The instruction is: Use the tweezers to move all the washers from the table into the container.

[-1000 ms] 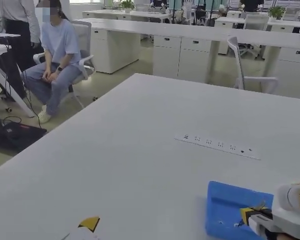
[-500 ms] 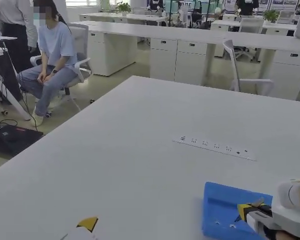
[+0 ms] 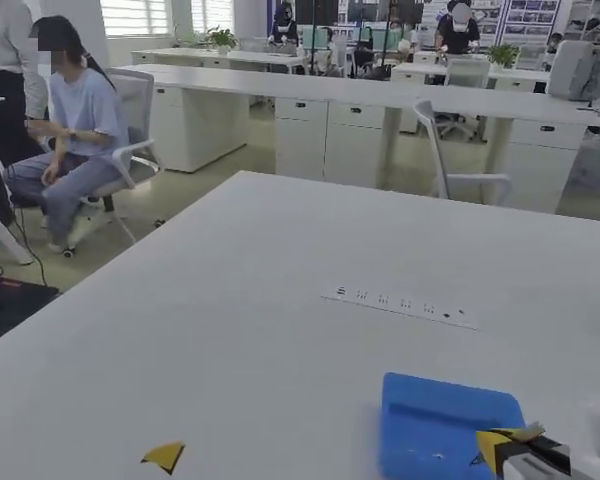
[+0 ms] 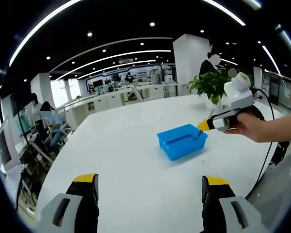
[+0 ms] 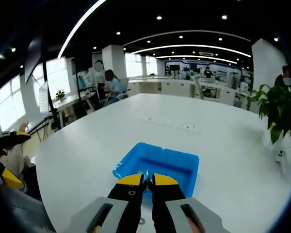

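Since a second ago the headset camera has shifted. Over the table (image 4: 116, 160), the left gripper (image 4: 150, 180) has its jaws apart. Its view shows a hand (image 4: 252, 127) holding the right gripper (image 4: 203, 127), whose own view shows jaws clamping tweezers (image 5: 147, 174) above the blue container (image 5: 157, 162).

Long white socket strip (image 3: 400, 304) w/ small dark slots lies flat, mid-frame in head view. Behind it, a row of white desks w/ drawers (image 3: 325, 125) & a thin-framed white chair (image 3: 455, 160) beside them. Far left, person in pale blue top & jeans (image 3: 70, 130) sits on a white office chair (image 3: 135, 110); another person in white shirt (image 3: 0, 60) stands just beside. Leafy green pot plant (image 4: 211, 85) at rt of left gripper view. Curved ceiling light strips (image 5: 194, 34) overhead
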